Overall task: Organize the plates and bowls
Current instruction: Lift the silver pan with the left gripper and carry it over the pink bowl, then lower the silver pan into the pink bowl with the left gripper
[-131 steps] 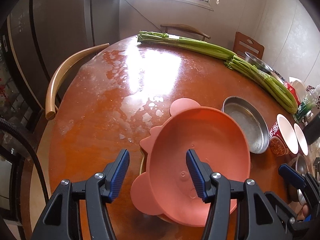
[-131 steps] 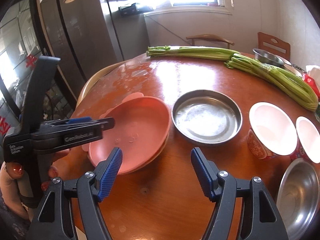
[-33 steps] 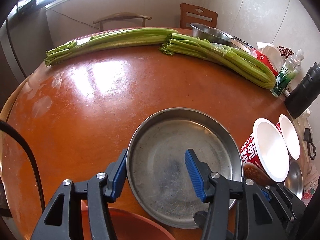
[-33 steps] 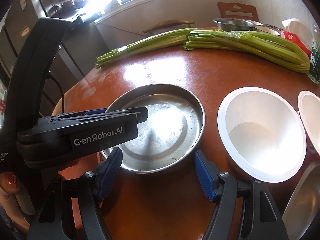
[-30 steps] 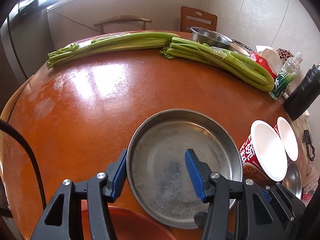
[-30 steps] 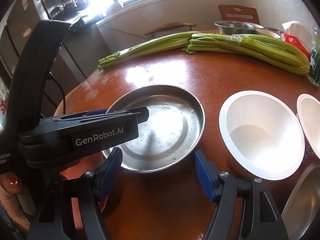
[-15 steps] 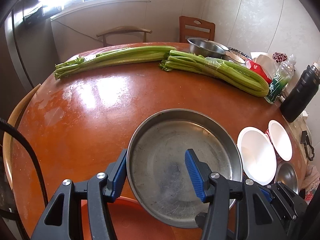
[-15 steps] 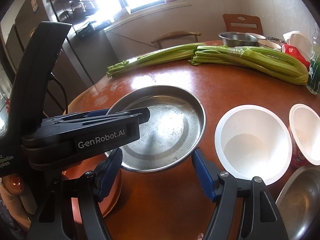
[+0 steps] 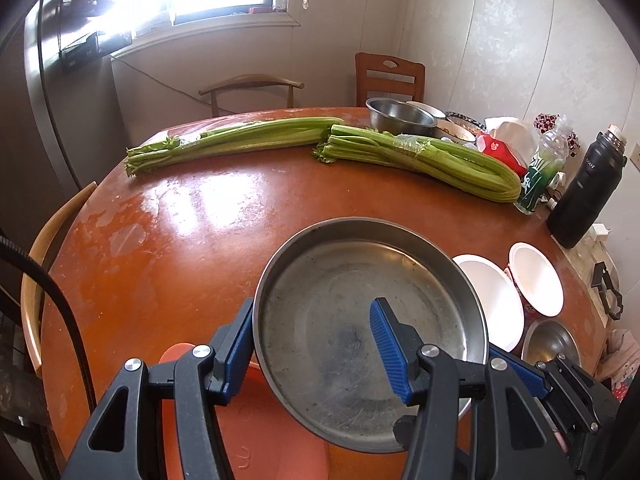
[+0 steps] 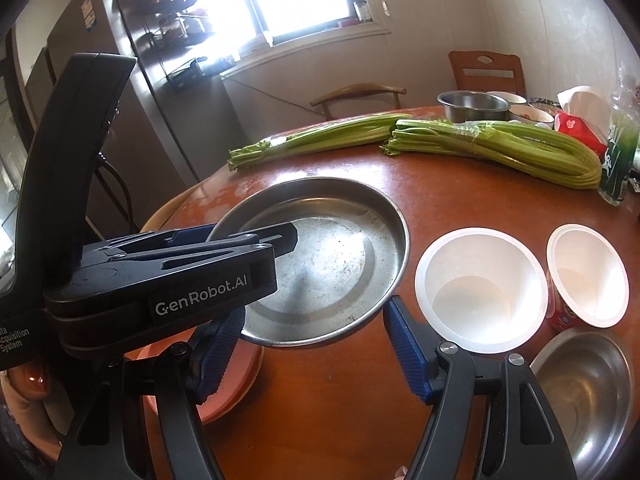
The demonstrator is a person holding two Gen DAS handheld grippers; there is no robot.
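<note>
Over the near edge of the table (image 9: 180,240), the left gripper (image 9: 312,312) is clamped on the steel plate (image 9: 360,272) – one blue pad lies inside the dish, the other outside its left wall. Pinching the rim this way lets a wide, shallow plate be carried by one side. The plate hangs tilted and clear of the wood, partly above the pink plate (image 9: 272,440) that sits at the near left edge; this looks like the carry toward stacking the two.

The right gripper (image 10: 314,320) has its jaws apart at the plate's near-right rim. Whether its pads press the metal I cannot tell – it may be steadying the far side of the load.

Further out, along the right edge, two white paper bowls (image 10: 480,288) stand side by side, with a small steel bowl (image 10: 584,392) at the near right corner; I judge these are left for later sorting. Celery bundles (image 9: 420,156) lie across the far edge, well apart from the work.
</note>
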